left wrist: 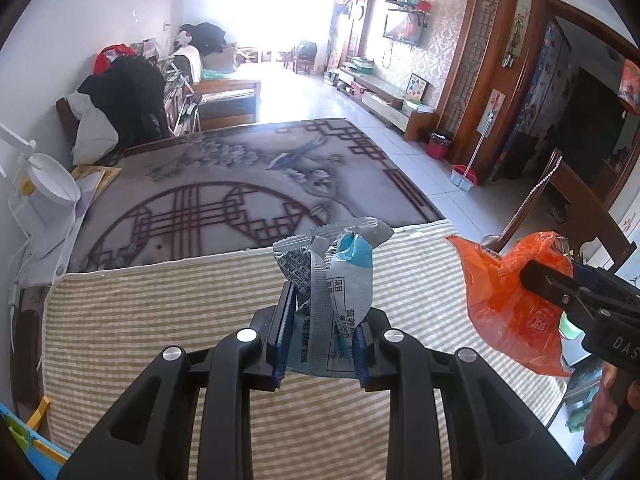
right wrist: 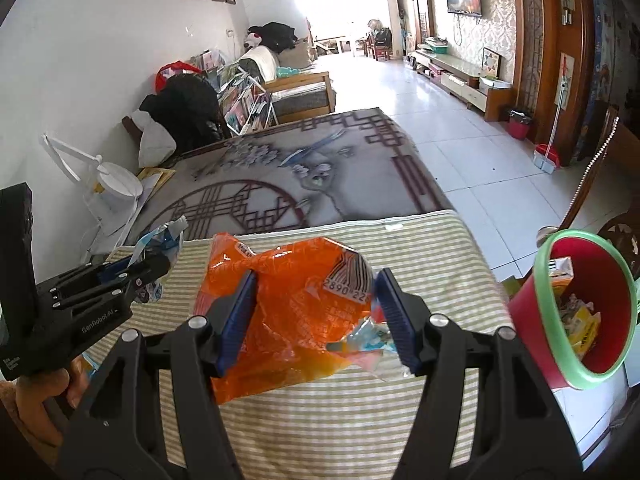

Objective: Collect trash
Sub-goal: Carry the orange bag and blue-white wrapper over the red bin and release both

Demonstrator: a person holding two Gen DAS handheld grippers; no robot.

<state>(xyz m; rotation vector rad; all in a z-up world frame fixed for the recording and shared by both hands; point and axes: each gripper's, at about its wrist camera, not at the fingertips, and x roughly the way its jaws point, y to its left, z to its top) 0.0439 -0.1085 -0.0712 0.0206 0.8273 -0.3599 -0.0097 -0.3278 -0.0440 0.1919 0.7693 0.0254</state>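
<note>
My left gripper is shut on a crumpled grey-and-blue snack wrapper, held up above the striped cloth. In the right wrist view that same left gripper shows at the left with the grey-and-blue wrapper sticking out of it. My right gripper is shut on a crumpled orange plastic wrapper, its blue pads pressing both sides. From the left wrist view the orange wrapper hangs at the right in the right gripper. A red bin with a green rim stands at the far right with trash inside.
The striped cloth covers the near part of a table, with a patterned grey mat beyond it. A white desk lamp and papers sit at the left edge. A tiled floor and a wooden chair lie to the right.
</note>
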